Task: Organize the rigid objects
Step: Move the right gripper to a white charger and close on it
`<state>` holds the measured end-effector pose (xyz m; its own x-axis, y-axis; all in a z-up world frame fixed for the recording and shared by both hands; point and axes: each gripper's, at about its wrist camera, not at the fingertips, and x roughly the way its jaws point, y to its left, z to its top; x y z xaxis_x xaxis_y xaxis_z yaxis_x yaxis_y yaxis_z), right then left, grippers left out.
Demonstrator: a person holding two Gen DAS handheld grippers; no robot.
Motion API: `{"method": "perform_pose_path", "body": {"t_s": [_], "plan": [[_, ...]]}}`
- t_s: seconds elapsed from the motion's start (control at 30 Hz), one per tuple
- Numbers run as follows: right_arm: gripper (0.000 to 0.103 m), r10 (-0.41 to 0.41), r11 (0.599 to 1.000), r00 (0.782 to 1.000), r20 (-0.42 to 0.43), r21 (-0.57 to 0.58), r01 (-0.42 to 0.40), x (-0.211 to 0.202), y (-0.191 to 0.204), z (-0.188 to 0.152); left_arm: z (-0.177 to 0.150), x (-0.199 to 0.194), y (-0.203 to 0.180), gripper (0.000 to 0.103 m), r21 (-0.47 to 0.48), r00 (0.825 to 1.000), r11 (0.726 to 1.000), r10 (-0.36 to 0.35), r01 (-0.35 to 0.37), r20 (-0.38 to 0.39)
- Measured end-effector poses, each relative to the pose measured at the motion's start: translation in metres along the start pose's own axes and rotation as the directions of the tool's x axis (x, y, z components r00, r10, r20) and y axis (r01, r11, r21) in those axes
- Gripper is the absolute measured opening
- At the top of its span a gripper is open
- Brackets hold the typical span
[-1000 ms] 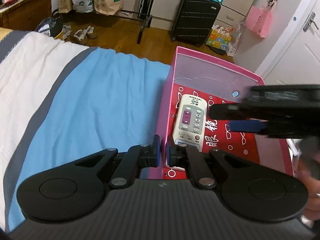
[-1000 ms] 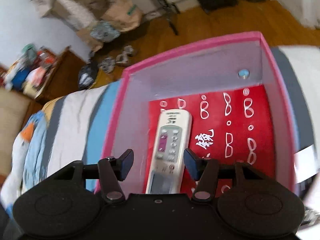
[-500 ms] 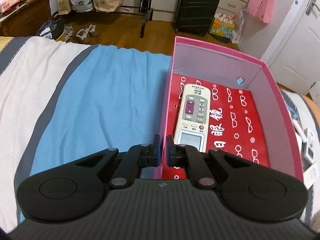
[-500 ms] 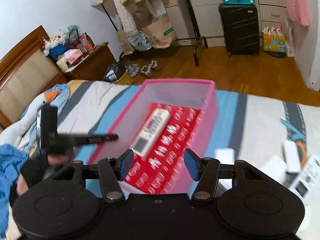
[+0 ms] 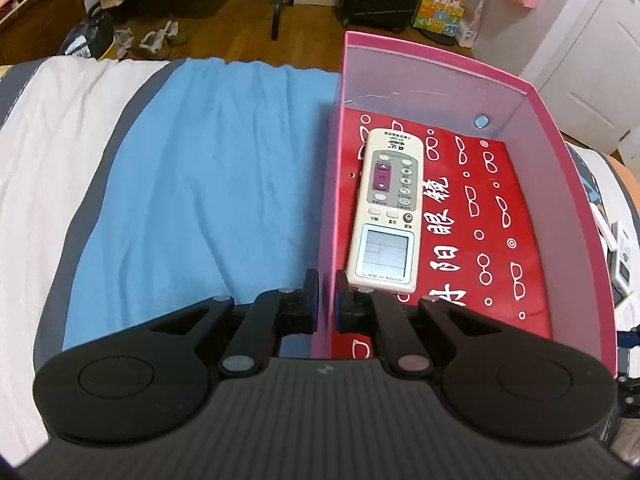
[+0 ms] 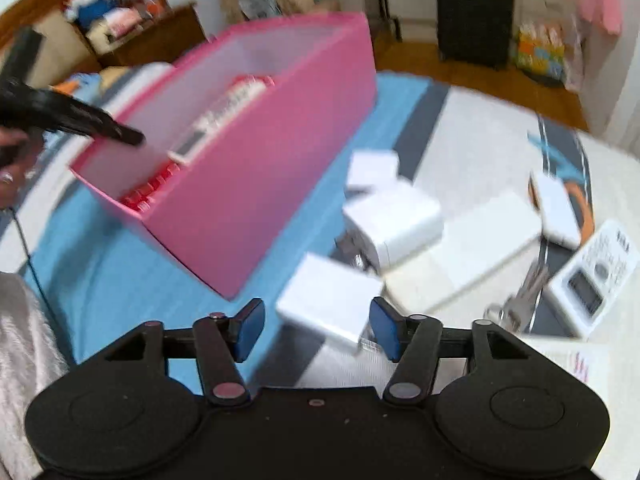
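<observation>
A pink box (image 5: 440, 62) with a red patterned floor sits on the bed; a white remote control (image 5: 386, 210) lies inside along its left wall. My left gripper (image 5: 324, 306) is shut on the box's left wall (image 5: 329, 200) near the front corner. In the right wrist view the pink box (image 6: 256, 184) is at the left, with the remote (image 6: 216, 120) inside. My right gripper (image 6: 318, 330) is open and empty, just above a small white box (image 6: 330, 300). Several more white boxes (image 6: 394, 220) lie to its right on the bed.
The bed has a blue, white and grey striped cover (image 5: 200, 184). A white device with a screen (image 6: 588, 280) and keys (image 6: 520, 300) lie at the right. A black suitcase (image 6: 474, 12), paper bags and a wooden cabinet (image 6: 160, 36) stand beyond the bed.
My right gripper has pulled out of the pink box, leaving the remote inside, and swung right and down over the white boxes. My left gripper keeps its hold on the box wall.
</observation>
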<state>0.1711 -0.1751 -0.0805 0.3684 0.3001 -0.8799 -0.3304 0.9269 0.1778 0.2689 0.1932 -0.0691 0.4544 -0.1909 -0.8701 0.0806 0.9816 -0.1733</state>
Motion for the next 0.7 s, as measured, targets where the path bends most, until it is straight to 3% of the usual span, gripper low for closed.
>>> {"method": "perform_pose_path", "body": {"t_s": [0.13,0.3,0.4,0.47,0.7], "plan": [[0.077,-0.064,0.996,0.998,0.020,-0.056,0.065,0.008,0.008,0.001,-0.001,0.001,0.002,0.007,0.000,1.000,1.000,-0.015,0.015,-0.002],[0.079,-0.071,0.995,0.997,-0.026,-0.068,0.069,0.030,0.012,0.001,-0.001,0.001,-0.003,0.005,0.026,1.000,1.000,-0.004,0.004,0.011],[0.077,-0.101,0.994,0.994,-0.039,-0.033,0.100,0.039,0.014,-0.001,-0.001,0.000,-0.004,0.005,0.035,1.000,0.999,-0.003,0.002,0.013],[0.070,-0.131,0.991,0.991,-0.027,-0.011,0.130,0.037,0.014,-0.003,-0.002,0.001,-0.006,0.005,0.044,1.000,0.999,0.002,-0.003,0.011],[0.068,-0.087,0.989,0.996,-0.007,0.120,0.087,0.021,0.003,-0.010,-0.001,0.000,-0.007,0.004,0.069,1.000,0.998,0.009,-0.010,0.014]]}}
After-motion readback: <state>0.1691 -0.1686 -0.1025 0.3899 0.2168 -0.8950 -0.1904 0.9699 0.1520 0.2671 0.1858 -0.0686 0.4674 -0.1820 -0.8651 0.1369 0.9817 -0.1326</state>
